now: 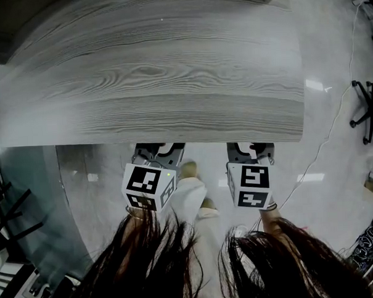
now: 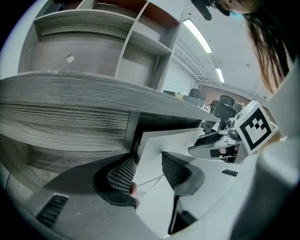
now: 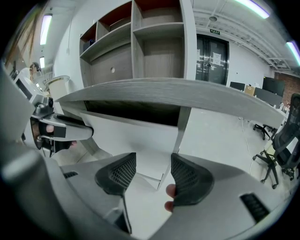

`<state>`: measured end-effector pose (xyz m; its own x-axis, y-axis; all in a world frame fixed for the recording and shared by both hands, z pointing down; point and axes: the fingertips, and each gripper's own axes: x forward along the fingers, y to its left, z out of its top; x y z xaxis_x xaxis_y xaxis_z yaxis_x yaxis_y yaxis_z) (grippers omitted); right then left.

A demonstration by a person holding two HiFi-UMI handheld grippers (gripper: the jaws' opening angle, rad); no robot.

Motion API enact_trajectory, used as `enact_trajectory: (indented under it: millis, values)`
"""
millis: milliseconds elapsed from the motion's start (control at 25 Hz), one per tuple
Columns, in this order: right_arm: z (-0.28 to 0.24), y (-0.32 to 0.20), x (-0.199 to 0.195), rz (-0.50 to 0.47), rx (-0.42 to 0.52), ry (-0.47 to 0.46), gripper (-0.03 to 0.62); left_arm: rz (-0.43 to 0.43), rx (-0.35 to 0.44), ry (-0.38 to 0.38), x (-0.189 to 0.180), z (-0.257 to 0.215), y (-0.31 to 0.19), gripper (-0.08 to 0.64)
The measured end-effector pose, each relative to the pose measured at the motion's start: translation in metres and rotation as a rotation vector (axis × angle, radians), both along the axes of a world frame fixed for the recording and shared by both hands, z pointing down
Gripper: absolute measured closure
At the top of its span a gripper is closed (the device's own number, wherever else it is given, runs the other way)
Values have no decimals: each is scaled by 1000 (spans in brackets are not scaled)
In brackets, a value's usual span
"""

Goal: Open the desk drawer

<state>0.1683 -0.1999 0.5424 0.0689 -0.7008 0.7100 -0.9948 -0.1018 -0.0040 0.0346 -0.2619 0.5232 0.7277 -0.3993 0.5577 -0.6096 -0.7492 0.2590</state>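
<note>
1. The desk top [image 1: 152, 72], in grey wood grain, is filling the upper part of the head view. Both grippers are reaching in beneath its near edge, so from above only their marker cubes [image 1: 149, 186] and rear parts are showing.
2. The drawer [image 3: 133, 136] is sitting under the desk top's near edge with its white front facing the grippers. A dark gap is showing between the front and the desk top. A grey desk leg [image 3: 183, 124] is standing just beside the drawer's right end.
3. The left gripper [image 2: 147, 171] is holding its jaws wide apart. The drawer's white front is showing between them, with its edge close beside the left pad. The pads are not clamping it.
4. The right gripper [image 3: 152, 173] is also keeping its jaws spread. The lower corner of the drawer front is lying in the gap beyond them, and nothing is being gripped.
5. A shelf unit [image 3: 154, 51] is rising along the desk top's far edge.
6. An office chair [image 3: 286, 145] is standing on the floor off the desk top's right end.
7. The person's hair [image 1: 154, 264] is hanging across the bottom of the head view.
</note>
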Motion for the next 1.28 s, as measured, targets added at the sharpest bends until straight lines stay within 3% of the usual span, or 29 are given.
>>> enact_trajectory:
  millis: [1280]
  values:
    - [6, 0, 1, 22, -10, 20, 374, -6, -6, -6, 1, 2, 2, 393]
